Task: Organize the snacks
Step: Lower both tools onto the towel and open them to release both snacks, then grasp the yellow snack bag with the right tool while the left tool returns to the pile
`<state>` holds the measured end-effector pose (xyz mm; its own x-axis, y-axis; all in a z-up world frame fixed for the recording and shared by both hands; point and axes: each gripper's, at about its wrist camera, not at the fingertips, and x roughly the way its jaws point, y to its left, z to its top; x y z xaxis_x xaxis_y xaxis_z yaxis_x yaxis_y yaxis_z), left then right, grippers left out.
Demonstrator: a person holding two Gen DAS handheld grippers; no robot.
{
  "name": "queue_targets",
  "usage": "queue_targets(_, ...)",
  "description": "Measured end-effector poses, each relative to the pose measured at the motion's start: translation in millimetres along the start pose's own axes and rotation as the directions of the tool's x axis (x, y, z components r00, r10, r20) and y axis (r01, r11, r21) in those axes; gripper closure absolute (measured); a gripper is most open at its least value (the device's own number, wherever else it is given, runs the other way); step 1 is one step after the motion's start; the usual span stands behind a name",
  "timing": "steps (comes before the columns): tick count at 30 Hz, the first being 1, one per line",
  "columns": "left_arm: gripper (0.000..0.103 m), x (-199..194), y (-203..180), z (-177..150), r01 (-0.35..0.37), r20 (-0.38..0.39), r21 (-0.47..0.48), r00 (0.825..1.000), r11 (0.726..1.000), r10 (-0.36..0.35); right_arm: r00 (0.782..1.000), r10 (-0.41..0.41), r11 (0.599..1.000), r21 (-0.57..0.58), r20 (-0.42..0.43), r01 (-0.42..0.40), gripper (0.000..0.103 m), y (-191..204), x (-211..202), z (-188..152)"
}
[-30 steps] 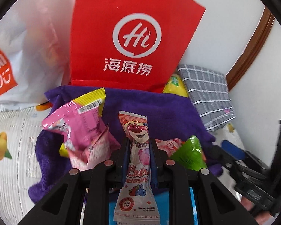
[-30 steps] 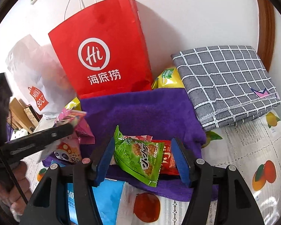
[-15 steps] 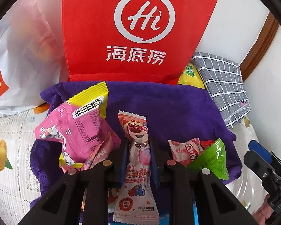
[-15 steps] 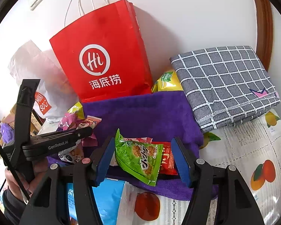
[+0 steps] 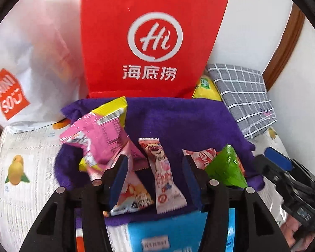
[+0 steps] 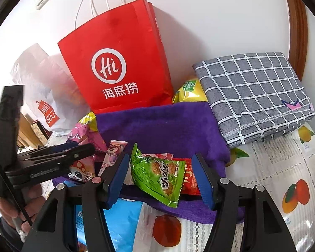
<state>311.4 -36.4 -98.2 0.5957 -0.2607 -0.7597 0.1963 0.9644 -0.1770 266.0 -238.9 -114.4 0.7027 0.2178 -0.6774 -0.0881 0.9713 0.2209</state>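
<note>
Bear-print snack packet (image 5: 164,180) now released, lying on purple towel (image 5: 178,121), long axis toward red bag (image 5: 151,42), left gripper (image 5: 155,180) jaws just opened apart, right gripper (image 6: 160,178) jaws apart around green packet (image 6: 157,172), seemingly untouched.

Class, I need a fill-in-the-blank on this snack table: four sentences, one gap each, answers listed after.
1. The snacks lie on a ______ towel.
2. The red paper bag has ______ rope handles.
3. The checked cloth is grey with ______ lines.
4. Between the right gripper jaws sits a ______ packet, untouched by them.

Answers: purple; white; white; green
</note>
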Motion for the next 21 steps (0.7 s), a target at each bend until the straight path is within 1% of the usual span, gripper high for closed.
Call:
queue_targets(3,0.051,-17,8,-9,0.01,0.021,-0.03,1.0,0.999,-0.009,1.0,-0.005,1.0,-0.018,0.01,0.006,0.04,5,-3,0)
queue_targets(7,0.051,-34,21,-27,0.018,0.02,-0.058,1.0,0.998,-0.017,1.0,0.009,1.0,-0.03,0.028,-0.008,0.04,10,-7,-1)
queue_targets(10,0.051,-45,32,-46,-0.005,0.012,-0.078,1.0,0.997,0.006,0.999,0.035,0.999,-0.023,0.037,-0.035,0.04,12,-11,-3)
queue_targets(14,0.051,-67,46,-76,0.012,0.009,-0.116,1.0,0.993,-0.011,0.997,0.069,0.997,-0.036,0.038,-0.067,0.042,17,-23,-10)
queue_targets(16,0.051,-74,49,-87,-0.002,-0.004,-0.107,1.0,0.994,0.002,0.996,0.071,0.996,-0.051,0.044,-0.069,0.042,20,-31,-18)
queue_targets(18,0.051,-80,52,-100,-0.042,-0.02,-0.082,0.999,0.996,0.04,0.998,0.062,0.996,-0.068,0.031,-0.06,0.042,25,-40,-30)
queue_targets(21,0.051,-85,60,-116,-0.076,-0.034,-0.062,0.997,0.995,0.074,0.996,0.087,0.991,-0.102,0.019,-0.084,0.042,36,-57,-52)
